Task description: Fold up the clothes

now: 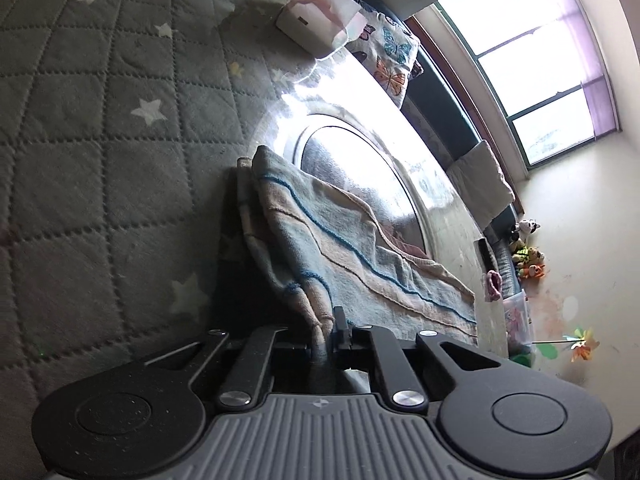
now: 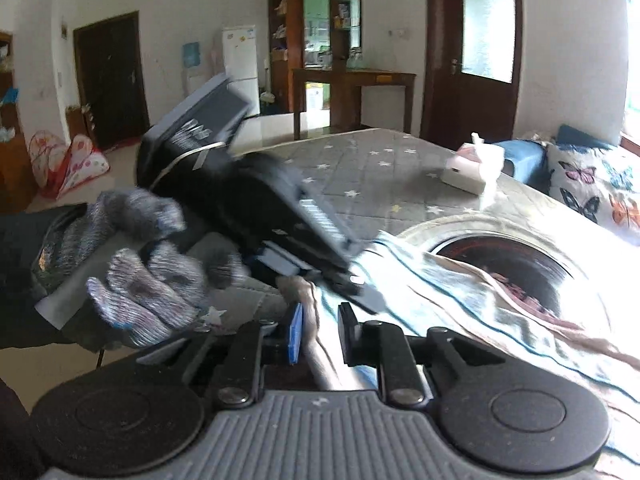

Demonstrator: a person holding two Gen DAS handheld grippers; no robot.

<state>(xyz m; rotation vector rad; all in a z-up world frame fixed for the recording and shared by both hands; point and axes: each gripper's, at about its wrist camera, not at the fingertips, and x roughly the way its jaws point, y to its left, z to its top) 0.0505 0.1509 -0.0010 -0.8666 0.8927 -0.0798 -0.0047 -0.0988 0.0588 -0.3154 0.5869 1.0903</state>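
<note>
Pinching the soft, light striped towel [image 1: 360,264] at its bunched corner, our left gripper [image 1: 324,336] is clamped, while our right gripper [image 2: 318,336] grips its edge narrowly.

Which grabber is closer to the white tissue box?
Neither clearly. Both the left gripper and right gripper are down at the striped towel, with the tissue box far across the quilt from each.
</note>
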